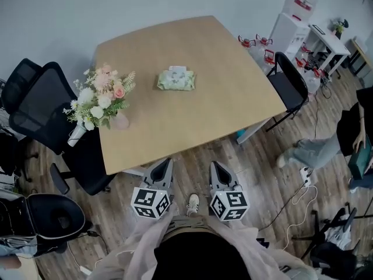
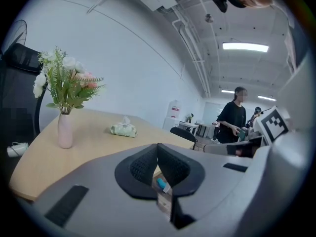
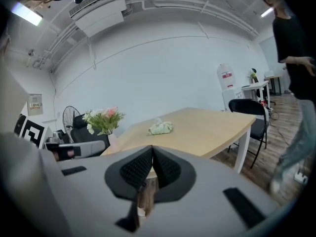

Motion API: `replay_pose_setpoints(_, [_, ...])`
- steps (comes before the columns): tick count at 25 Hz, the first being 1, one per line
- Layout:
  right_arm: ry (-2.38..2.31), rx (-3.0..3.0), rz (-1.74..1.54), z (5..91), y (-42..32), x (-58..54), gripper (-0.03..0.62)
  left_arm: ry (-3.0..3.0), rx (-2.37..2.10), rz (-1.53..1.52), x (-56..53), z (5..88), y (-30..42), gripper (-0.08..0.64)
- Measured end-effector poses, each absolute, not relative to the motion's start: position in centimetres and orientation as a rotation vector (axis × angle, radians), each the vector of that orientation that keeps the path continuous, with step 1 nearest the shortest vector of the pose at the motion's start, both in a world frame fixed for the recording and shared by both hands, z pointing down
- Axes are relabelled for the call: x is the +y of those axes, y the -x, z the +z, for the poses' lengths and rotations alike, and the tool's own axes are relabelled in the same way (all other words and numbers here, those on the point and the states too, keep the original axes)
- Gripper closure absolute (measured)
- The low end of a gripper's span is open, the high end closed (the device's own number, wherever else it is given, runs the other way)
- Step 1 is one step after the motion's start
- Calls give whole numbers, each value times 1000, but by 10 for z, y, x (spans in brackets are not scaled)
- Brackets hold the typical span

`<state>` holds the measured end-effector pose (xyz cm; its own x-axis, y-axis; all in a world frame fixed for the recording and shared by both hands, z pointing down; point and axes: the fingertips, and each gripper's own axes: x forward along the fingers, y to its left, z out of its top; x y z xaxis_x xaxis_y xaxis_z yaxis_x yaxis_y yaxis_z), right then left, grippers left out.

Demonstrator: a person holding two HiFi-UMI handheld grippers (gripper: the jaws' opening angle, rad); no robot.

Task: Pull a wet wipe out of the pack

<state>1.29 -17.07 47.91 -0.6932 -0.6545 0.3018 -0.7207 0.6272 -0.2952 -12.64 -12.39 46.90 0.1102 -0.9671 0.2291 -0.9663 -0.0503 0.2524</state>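
Note:
A pale green wet wipe pack (image 1: 176, 79) lies on the wooden table (image 1: 221, 92), a white wipe tip sticking up from its top. It also shows far off in the left gripper view as a small pack (image 2: 123, 129) and in the right gripper view as a small pack (image 3: 161, 128). My left gripper (image 1: 164, 167) and right gripper (image 1: 218, 169) hang side by side over the floor, short of the table's near edge. Both are shut with nothing between the jaws, well apart from the pack.
A pink vase of flowers (image 1: 102, 100) stands at the table's left corner. Black office chairs (image 1: 41, 107) sit left of the table, and another chair (image 1: 289, 83) to its right. A person (image 2: 236, 117) stands off to the right. Cables and a power strip (image 1: 306, 177) lie on the floor.

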Motion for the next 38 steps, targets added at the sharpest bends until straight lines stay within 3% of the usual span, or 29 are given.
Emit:
replay_pose_setpoints(25, [-1058,-2688,679,501,-18,-211,580,-1969,-1940,46,-156,485,122,548])
replay_pose_setpoints(38, [-1063,-2668,671,501,-1,-276,581,-1972,-1920,31,-226,487,138,548])
